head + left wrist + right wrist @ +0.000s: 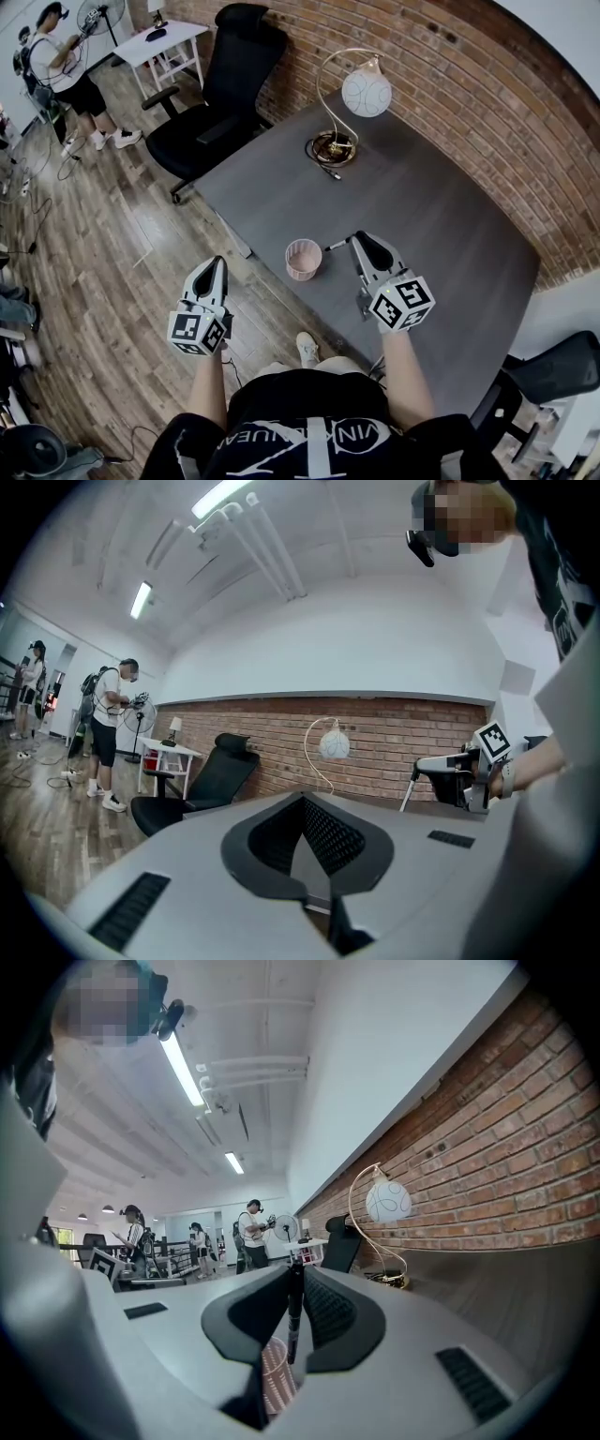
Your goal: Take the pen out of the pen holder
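Fingers (333,1314) of our right gripper (359,242) clench the pen (337,246), just clear of the holder (303,260) on the tabletop (441,234), while our left gripper (218,265), clenched empty, hangs aside to leave room.

Pen (294,1312): slim and dark, we see it near upright, clamped between our right gripper's (294,1274) jaws.
Pen holder (303,260): pink, ribbed, upright, just below that gripper.

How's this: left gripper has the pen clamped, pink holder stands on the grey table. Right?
No. The right gripper has the pen clamped, not the left gripper, which is shut and empty; the right gripper view shows it. The pink holder stands on the grey table.
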Demonstrator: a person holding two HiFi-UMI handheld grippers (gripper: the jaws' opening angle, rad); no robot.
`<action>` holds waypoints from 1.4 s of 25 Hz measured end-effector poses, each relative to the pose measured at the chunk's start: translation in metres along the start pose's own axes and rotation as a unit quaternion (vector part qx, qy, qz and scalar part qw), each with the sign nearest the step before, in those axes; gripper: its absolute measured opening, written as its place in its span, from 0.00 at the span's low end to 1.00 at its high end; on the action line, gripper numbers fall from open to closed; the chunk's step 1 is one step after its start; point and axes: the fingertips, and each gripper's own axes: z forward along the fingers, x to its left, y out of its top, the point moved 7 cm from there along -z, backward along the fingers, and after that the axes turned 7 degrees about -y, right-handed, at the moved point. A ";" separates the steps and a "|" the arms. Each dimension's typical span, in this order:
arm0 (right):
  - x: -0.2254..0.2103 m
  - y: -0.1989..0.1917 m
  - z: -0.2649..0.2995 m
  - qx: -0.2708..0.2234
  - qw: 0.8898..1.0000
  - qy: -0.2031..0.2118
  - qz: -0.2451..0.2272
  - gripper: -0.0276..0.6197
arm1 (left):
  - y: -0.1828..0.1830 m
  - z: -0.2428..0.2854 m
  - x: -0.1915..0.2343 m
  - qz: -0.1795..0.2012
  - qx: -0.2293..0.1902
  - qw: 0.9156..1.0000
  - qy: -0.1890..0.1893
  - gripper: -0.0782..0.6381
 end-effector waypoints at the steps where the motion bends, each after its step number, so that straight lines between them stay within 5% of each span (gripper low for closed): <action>1: -0.001 -0.001 -0.001 0.001 1.000 -0.002 -0.001 0.14 | 0.000 0.000 0.000 0.000 0.001 1.000 0.000 0.13; 35: -0.009 -0.023 -0.027 0.012 0.998 -0.053 -0.012 0.13 | -0.010 -0.018 0.012 0.001 0.019 1.000 0.009 0.13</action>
